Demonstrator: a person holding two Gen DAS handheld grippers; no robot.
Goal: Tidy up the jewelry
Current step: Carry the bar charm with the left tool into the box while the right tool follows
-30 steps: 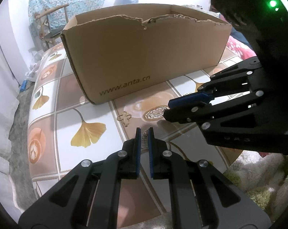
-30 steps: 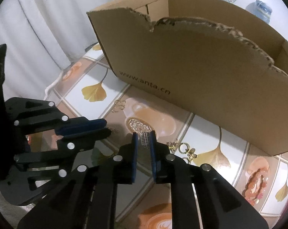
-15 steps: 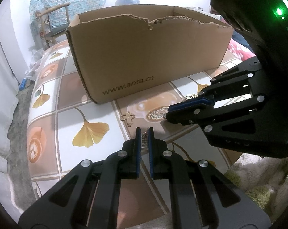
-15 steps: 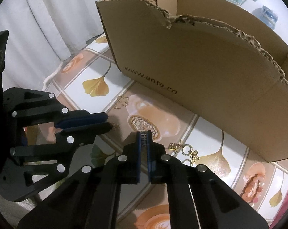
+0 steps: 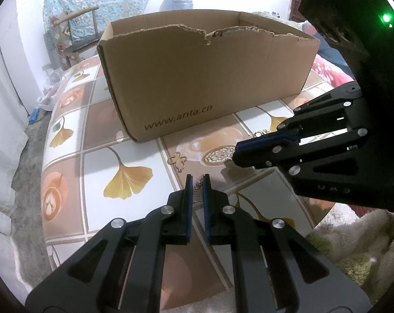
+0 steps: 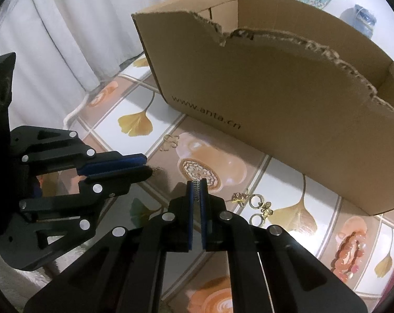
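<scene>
Gripping one small metal-mesh earring each, we keep both grippers low over the surface [image 5: 66,140]. Our left gripper [image 5: 197,182] is clenched on its earring [image 5: 197,188]; our right gripper [image 6: 197,186] clamps the other earring [image 6: 196,187], likely for dropping into the cardboard box [image 6: 275,99] at twelve o'clock. Loose gold rings [image 6: 257,203] lie at two o'clock of the right gripper.

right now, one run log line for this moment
left gripper: shut on earring | right gripper: shut on earring | box: open, behind | loose jewelry: on table
</scene>
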